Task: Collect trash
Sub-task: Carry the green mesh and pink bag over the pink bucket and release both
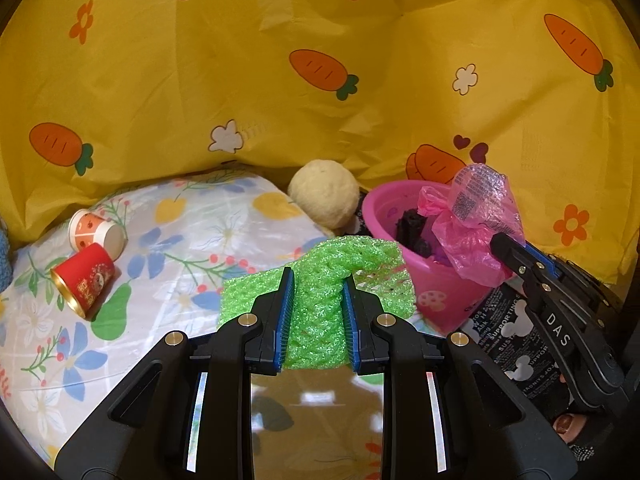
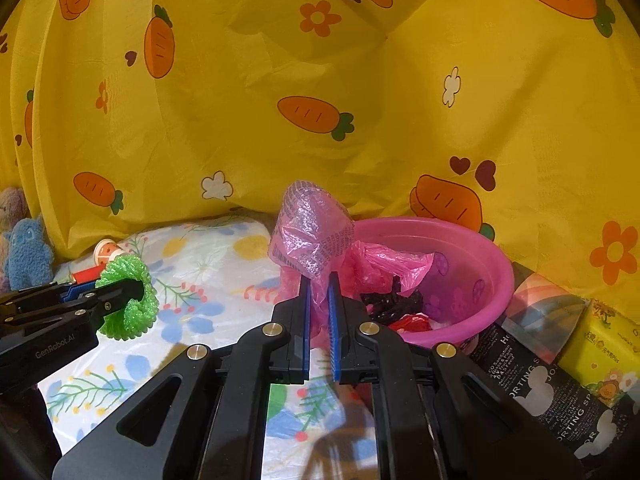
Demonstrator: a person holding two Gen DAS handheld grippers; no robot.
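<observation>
Left wrist: left hand-held gripper [image 1: 316, 284] is clamping green foam net [image 1: 320, 300] | right hand-held gripper [image 2: 319, 280] is pinching pink plastic bag [image 2: 316, 232] between its fingers, pink basin [image 2: 472, 280] just right

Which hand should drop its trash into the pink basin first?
Right. The right gripper holds the pink bag at the basin rim; the left gripper with green foam net sits farther off.

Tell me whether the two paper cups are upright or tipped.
Tipped. The red cup and the white cup both lie on their sides on the floral sheet.
</observation>
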